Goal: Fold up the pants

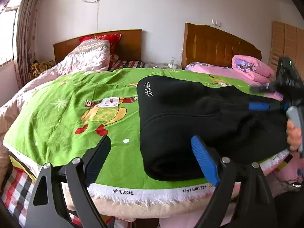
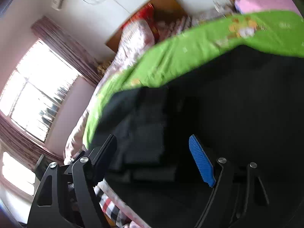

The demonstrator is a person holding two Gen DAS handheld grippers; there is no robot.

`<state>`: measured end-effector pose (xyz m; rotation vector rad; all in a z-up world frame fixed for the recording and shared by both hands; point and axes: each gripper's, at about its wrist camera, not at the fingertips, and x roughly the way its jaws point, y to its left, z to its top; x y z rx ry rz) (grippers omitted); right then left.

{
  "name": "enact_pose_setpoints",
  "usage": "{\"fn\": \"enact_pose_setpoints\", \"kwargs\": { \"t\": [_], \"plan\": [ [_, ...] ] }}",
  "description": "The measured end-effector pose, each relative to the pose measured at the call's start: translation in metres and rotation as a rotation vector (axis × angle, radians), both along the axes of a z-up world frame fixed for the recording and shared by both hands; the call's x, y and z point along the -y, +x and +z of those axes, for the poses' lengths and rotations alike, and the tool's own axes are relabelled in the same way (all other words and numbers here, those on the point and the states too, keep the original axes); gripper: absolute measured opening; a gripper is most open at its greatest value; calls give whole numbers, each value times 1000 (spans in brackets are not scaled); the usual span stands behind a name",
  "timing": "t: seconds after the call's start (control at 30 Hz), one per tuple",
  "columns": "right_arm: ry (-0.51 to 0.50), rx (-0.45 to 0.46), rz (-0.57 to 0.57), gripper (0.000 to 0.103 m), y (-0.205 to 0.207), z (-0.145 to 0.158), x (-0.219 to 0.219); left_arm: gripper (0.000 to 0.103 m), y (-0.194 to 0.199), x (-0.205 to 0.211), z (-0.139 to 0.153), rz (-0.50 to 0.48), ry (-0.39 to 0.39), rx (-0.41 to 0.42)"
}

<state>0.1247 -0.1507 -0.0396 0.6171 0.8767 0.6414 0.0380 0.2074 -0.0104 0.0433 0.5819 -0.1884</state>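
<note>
Black pants (image 1: 190,121) lie folded on a green cartoon sheet (image 1: 76,114), the waistband with white lettering toward the left. My left gripper (image 1: 152,152) is open just above the sheet's near edge, its blue right finger (image 1: 204,161) touching the near left corner of the pants. My right gripper (image 1: 269,102) shows at the right edge of the left wrist view, over the right part of the pants. In the tilted, blurred right wrist view the right gripper (image 2: 153,155) is open low over the pants (image 2: 218,114), nothing between its fingers.
The sheet (image 2: 171,60) covers a bed with a pink patterned quilt (image 1: 85,58) at the far left. A second bed with folded pink bedding (image 1: 252,69) stands at the right. A window (image 2: 38,91) is at the left. A person's hand (image 1: 293,133) holds the right gripper.
</note>
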Motion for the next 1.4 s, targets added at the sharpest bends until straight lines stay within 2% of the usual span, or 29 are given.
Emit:
{"fn": "enact_pose_setpoints", "kwargs": {
  "t": [0.1,0.23,0.3,0.37,0.47,0.53,0.6,0.7,0.8,0.83,0.93,1.0,1.07,1.17,1.2,1.27,1.3,1.33,1.37,1.4],
  "plan": [
    [149,-75,94,75,-6,-5,-5,87,-1,6,-4,1,59,8],
    [130,-179,101,68,-7,-23,-15,84,0,15,-12,-17,126,3],
    [142,-229,68,64,-3,-36,-11,74,-1,21,-15,-42,161,0],
    [155,-220,53,58,7,-40,-9,64,-3,24,-13,-57,169,5],
    [129,-198,35,47,17,-40,-12,59,-4,29,-7,-57,202,30],
    [95,-166,47,29,22,-36,-20,56,-5,33,-2,-63,220,49],
    [70,-143,58,12,22,-35,-26,48,0,36,-4,-87,233,33],
    [2,-66,69,10,13,-25,-33,39,2,39,-7,-88,284,45],
    [-21,8,65,9,3,-6,-34,18,-4,32,1,-101,248,72],
    [-24,34,69,9,-2,2,-33,6,-6,29,5,-102,237,86],
    [-25,82,66,9,-13,20,-31,6,-11,27,11,-105,247,100],
    [-31,80,61,9,-16,19,-28,6,-13,32,8,-123,283,97],
    [-40,44,52,9,-16,9,-23,7,-14,39,1,-143,330,83],
    [-60,-89,50,10,-9,-29,-21,12,-12,44,-10,-165,367,47],
    [-48,-117,51,12,-8,-37,-20,13,-11,45,-12,-169,379,41],
    [4,-130,47,17,-7,-44,-13,22,-11,44,-15,-175,390,36],
    [14,-133,47,32,-6,-42,-10,26,-10,42,-14,-177,384,28],
    [20,-127,48,58,-7,-37,-8,37,-11,41,-14,-176,379,25],
    [32,-108,48,75,-9,-31,-5,46,-11,37,-13,-176,372,23],
    [33,-73,34,98,-13,-21,0,48,-12,34,-12,-179,359,21]
  ]
}}
